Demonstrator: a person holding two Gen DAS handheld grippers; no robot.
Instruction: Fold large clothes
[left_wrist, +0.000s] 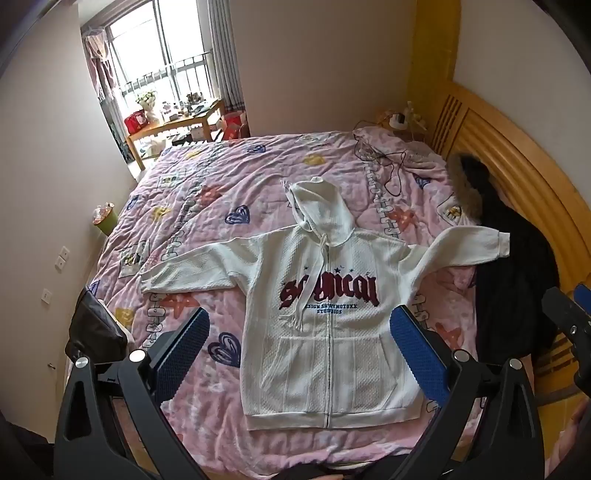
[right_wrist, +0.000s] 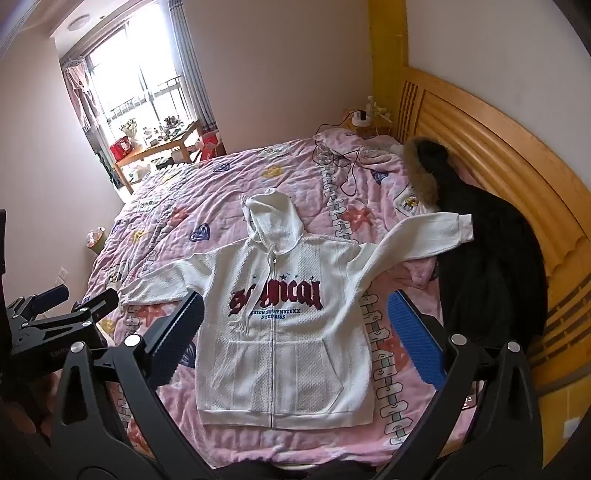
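Here both hand-held grippers hang released above the bed's near edge, the left hand-held gripper (left_wrist: 299, 350) and right hand-held gripper (right_wrist: 295, 343) gripping nothing. The white hoodie (left_wrist: 325, 325) lies flat, face-up on the pink quilt (left_wrist: 207, 206), sleeves spread. Best pinch each sleeve (left_wrist: 476, 243) near its cuff and fold inward, keeping the body smooth.

One white hoodie (left_wrist: 325, 325), two sleeves spread. One black fur-trimmed coat (left_wrist: 517, 258) at right. One pink quilt (left_wrist: 221, 192). One wooden table (left_wrist: 177, 125) far left. Two grippers: left gripper (left_wrist: 299, 354), right gripper (right_wrist: 295, 339).
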